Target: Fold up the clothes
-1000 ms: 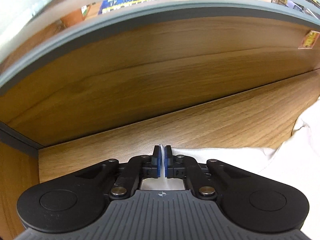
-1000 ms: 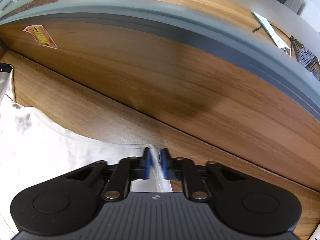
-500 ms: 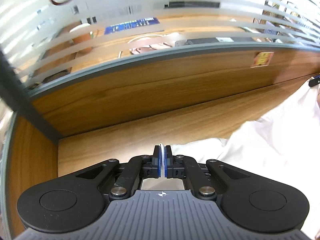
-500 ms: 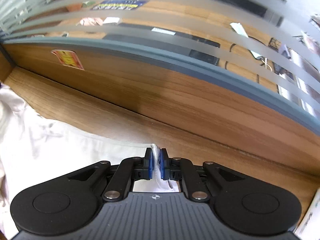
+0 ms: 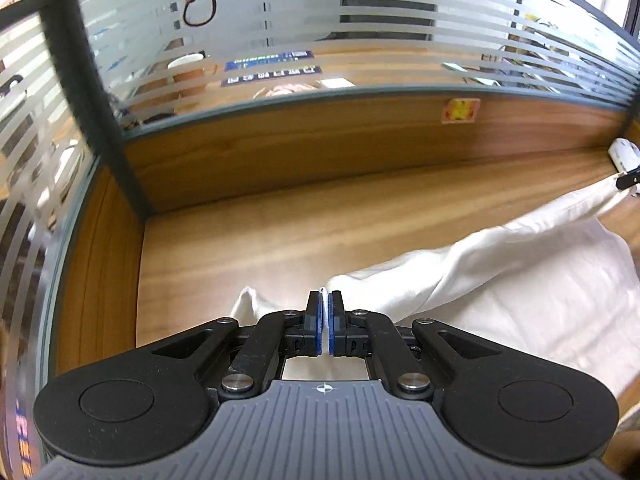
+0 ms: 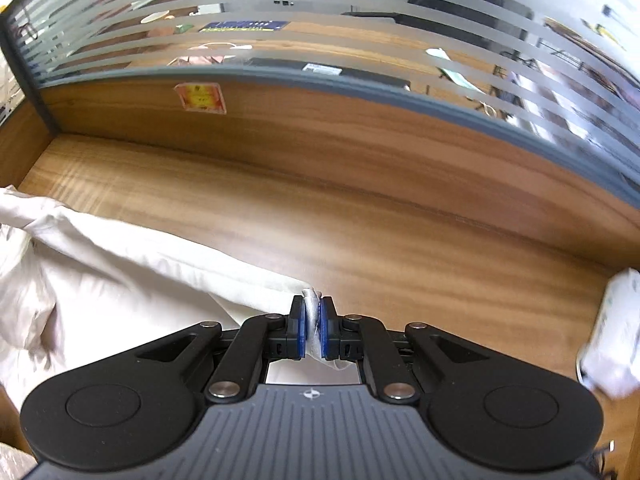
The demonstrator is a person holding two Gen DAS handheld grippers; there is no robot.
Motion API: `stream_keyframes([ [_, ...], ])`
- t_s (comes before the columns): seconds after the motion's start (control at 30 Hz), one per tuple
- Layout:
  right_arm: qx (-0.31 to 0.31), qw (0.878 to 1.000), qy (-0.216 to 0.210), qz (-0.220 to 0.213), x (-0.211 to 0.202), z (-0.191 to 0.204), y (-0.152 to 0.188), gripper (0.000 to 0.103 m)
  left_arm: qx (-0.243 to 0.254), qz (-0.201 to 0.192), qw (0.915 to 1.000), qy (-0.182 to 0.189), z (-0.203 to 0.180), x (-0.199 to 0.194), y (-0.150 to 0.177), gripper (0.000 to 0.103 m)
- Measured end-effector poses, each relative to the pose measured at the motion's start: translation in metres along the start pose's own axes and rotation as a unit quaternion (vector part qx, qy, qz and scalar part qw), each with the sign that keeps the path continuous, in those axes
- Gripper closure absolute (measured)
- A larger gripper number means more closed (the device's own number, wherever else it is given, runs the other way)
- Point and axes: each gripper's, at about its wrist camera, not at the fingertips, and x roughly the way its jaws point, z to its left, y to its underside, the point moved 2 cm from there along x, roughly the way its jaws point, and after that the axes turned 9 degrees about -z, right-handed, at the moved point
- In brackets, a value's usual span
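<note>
A white garment [image 5: 520, 280] hangs stretched over the wooden desk [image 5: 320, 224]. In the left wrist view my left gripper [image 5: 325, 298] is shut on a thin edge of this cloth, which runs off to the right toward the other gripper's tip [image 5: 628, 178]. In the right wrist view my right gripper [image 6: 313, 306] is shut on a bunched corner of the same garment [image 6: 100, 272], whose lifted edge sags away to the left. Both grippers point steeply down at the desk [image 6: 400, 232] from above it.
A wooden partition with striped frosted glass [image 5: 360, 32] closes the back of the desk, and a side panel [image 5: 100, 260] closes the left. A sticker [image 6: 200, 98] is on the back panel. A white packet [image 6: 612, 332] lies at the desk's right.
Both grippers have risen and pulled back from the back panel with the cloth still pinched. The garment's edge has lifted off the desk, and more of the desk and glass now shows.
</note>
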Motion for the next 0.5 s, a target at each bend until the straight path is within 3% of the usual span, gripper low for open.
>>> stream_keyframes([
  [0.13,0.019,1.0,0.013,0.012,-0.021,0.006,0.037,0.095,0.013,0.03,0.9994,-0.005,-0.015,-0.013,0.042,0.099],
  [0.3,0.038,0.998,0.029,0.035,-0.015,0.019,0.083,0.095,0.021,0.069,0.9971,-0.023,-0.031,-0.006,0.089,0.099],
  [0.5,0.058,0.996,0.055,0.045,-0.006,0.029,0.117,0.096,0.003,0.053,0.9979,-0.036,-0.029,-0.015,0.099,0.099],
])
